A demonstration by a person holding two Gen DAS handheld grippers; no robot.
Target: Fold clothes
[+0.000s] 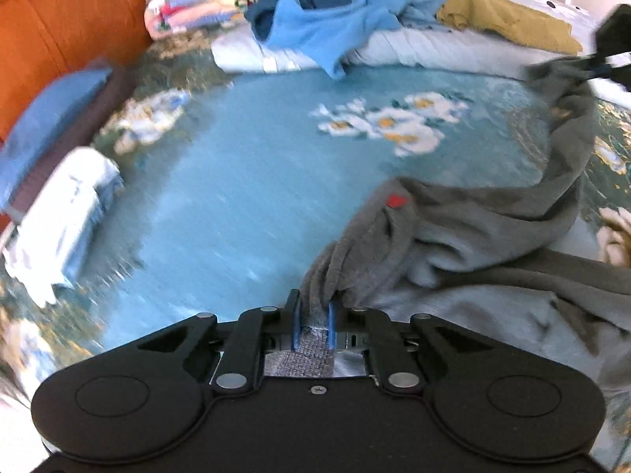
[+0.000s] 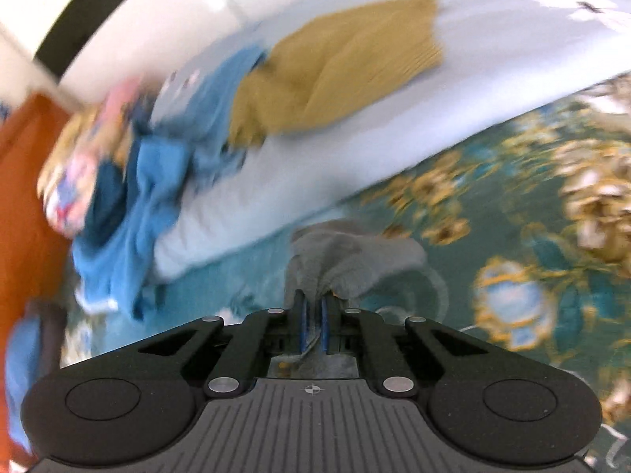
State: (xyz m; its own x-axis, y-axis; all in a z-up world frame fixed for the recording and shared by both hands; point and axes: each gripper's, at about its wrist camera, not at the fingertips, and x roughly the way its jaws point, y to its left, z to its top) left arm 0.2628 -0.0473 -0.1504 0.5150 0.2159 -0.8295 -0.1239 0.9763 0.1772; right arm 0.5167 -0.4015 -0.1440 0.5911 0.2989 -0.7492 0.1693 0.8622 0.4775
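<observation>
A soft, fleecy grey garment [image 1: 465, 236] is spread in loose rumpled folds over the floral teal bedspread [image 1: 244, 197], a small red tag [image 1: 396, 201] showing on one ridge of cloth. One bunched corner of it is pinched between the blue pads of the left gripper [image 1: 313, 311], whose black jaws are pressed nearly together on the knitted fabric. From there the garment is drawn out in a long twisted band toward the right gripper [image 1: 607, 65], seen as a dark blurred shape at the far right edge of the left wrist view. In the right wrist view, the right gripper [image 2: 313, 307] is closed tightly on another gathered fold of the same grey garment [image 2: 355, 252], the cloth fanning out just past its narrow tips.

Further back, a heap of unfolded clothes is piled on a ribbed pale blue quilt [image 1: 414, 51]: a bright blue garment [image 1: 327, 19] and a mustard-yellow knit [image 1: 508, 19]. Beside the orange padded headboard [image 1: 59, 12], flat folded pieces are laid: a blue one [image 1: 47, 118] and a white one [image 1: 63, 213].
</observation>
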